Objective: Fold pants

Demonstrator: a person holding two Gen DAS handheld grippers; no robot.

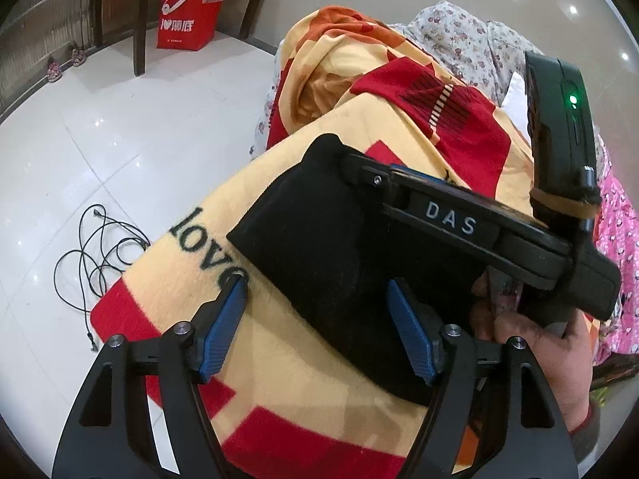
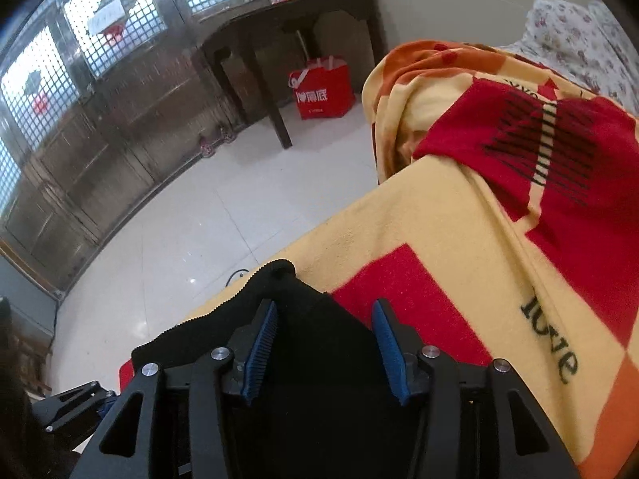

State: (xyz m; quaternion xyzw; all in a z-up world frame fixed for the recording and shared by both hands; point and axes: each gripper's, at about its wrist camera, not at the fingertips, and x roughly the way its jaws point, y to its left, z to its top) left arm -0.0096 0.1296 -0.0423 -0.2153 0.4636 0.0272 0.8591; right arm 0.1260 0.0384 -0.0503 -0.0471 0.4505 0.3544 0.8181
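Between the blue pads of the left tool [image 1: 315, 329], which are standing wide apart, a stretch of yellow blanket [image 1: 303, 391] and the near edge of the black pants [image 1: 331, 239] are lying untouched, so this tool is gripping nothing; I judge it is hanging spread like this so the cloth can settle flat. At about two o'clock from it the right tool [image 1: 369, 175] is reaching across the folded black bundle, with the hand [image 1: 535, 343] that carries it showing at three o'clock. In its own view the right tool [image 2: 325, 349] is holding its pads partly apart over the pants [image 2: 319, 367]; the pads are not pressing the fabric as far as I can tell, and the posture is reading as smoothing or steadying, not pinching. The pants are resting as a compact dark rectangle on the blanket-covered bed, near its edge, probably so both hands can be reaching them from one side. Farther out, at ten o'clock, a black cable [image 1: 96, 255] is lying on the white tiled floor [image 1: 100, 127], and at eleven o'clock a red shopping bag [image 1: 189, 20] is standing by a dark wooden table [image 2: 279, 36].
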